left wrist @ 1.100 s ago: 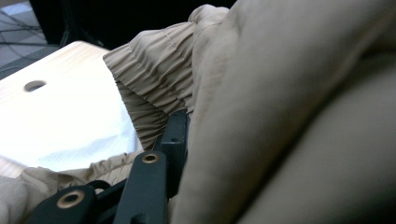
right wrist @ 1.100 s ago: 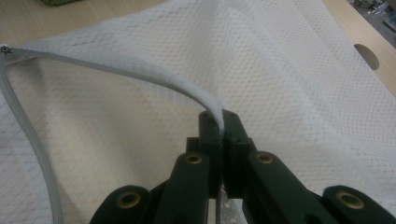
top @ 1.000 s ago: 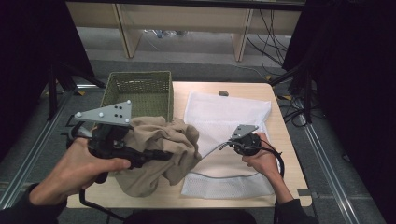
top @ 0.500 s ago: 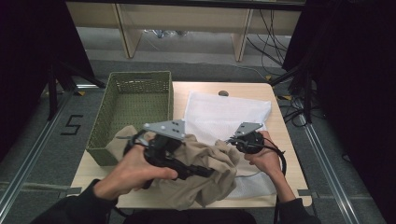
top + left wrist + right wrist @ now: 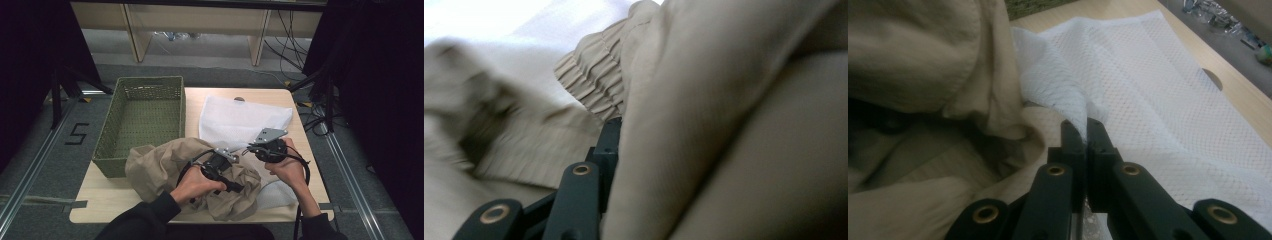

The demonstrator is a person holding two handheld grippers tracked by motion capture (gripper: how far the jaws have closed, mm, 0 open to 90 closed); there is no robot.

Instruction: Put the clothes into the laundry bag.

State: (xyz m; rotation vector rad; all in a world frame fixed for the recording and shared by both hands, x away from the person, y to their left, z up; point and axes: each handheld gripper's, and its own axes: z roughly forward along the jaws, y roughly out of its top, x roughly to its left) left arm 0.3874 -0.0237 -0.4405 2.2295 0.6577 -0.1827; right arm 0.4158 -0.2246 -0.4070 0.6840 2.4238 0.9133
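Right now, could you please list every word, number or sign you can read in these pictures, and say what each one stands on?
"5": a single black numeral marked on the grey floor, left of the green woven basket.
Nothing else readable: the crumpled beige cloth garment, the white mesh bag and the light wooden table carry no visible lettering.

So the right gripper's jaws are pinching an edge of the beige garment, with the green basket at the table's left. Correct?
Not quite. The right gripper pinches an edge of the white mesh bag, not the beige garment, as the right gripper view shows. The green basket does sit at the left.
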